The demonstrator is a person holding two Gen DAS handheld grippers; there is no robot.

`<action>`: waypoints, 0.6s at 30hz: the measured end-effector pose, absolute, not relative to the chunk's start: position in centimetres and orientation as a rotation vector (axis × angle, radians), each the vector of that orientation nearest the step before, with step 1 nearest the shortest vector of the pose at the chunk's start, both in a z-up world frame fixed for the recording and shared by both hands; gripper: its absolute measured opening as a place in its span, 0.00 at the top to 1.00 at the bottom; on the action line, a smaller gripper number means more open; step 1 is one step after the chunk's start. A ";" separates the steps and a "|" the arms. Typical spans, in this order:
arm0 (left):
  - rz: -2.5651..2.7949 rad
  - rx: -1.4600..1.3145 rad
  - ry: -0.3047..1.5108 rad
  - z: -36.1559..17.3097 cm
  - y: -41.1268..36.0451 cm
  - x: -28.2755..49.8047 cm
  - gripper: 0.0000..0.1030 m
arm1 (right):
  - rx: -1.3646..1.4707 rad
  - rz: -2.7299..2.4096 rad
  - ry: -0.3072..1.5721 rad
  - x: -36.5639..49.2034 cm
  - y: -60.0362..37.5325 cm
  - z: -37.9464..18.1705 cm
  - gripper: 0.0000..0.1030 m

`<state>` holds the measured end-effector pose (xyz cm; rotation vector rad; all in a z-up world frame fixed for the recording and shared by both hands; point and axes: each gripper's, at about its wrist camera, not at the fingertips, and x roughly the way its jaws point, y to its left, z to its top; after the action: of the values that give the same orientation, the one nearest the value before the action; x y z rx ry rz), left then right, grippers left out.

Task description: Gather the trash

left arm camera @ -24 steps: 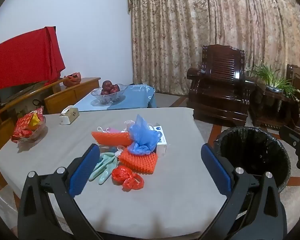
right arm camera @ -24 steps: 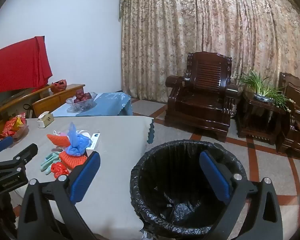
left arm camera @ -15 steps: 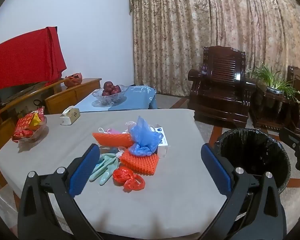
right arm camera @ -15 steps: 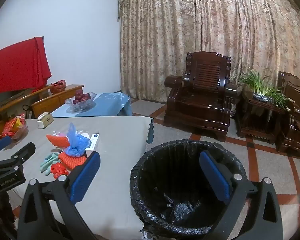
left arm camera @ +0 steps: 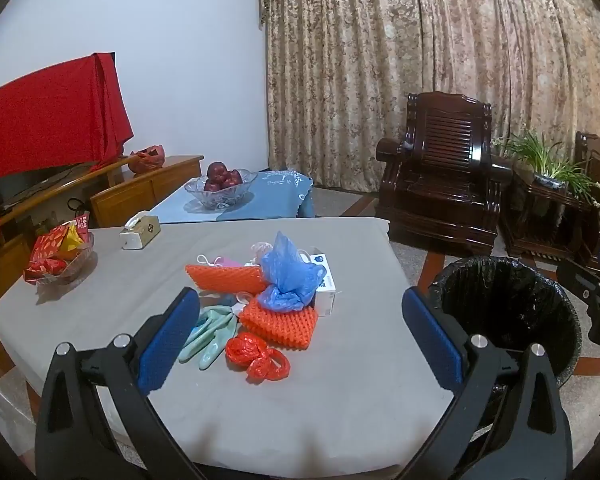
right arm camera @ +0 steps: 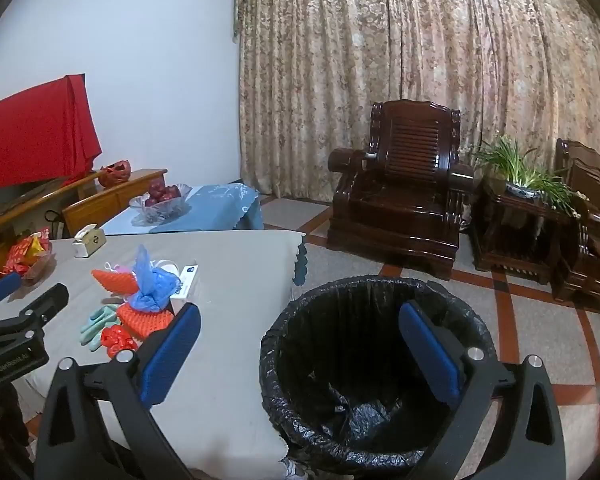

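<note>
Hovering spread-jawed and empty: left gripper point(left arm camera: 300, 334) facing trash pile point(left arm camera: 276, 292) on table point(left arm camera: 340, 412), right gripper point(right arm camera: 300, 354) over bin point(right arm camera: 376, 364).

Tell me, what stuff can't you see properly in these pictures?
- White box, left wrist view: blue plastic bag covers part; print too small.
- Trash bin, right wrist view: bottom hidden by crumpled liner.
- Pink item, left wrist view: mostly behind orange foam net.

The left gripper point(left arm camera: 300, 336) is held level with its blue-padded fingers spread wide and nothing between them. The right gripper point(right arm camera: 300, 350) is likewise wide apart and empty.
</note>
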<state>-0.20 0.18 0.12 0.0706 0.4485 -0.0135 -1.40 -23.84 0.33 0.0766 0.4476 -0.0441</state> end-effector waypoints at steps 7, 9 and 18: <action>-0.013 0.071 0.448 0.1 0.2 -0.2 0.05 | 0.078 -0.045 0.447 -1.5 -23.8 0.1 0.06; -0.012 0.071 0.448 0.1 0.3 -0.3 0.05 | 0.078 -0.044 0.448 -1.5 -23.9 0.1 0.06; -0.013 0.070 0.449 0.0 0.3 -0.2 0.05 | 0.080 -0.044 0.447 -1.5 -23.8 0.1 0.06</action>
<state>-0.24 0.25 0.04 0.0702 0.4491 -0.0130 -1.48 -23.84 0.08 0.0796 0.4473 -0.0442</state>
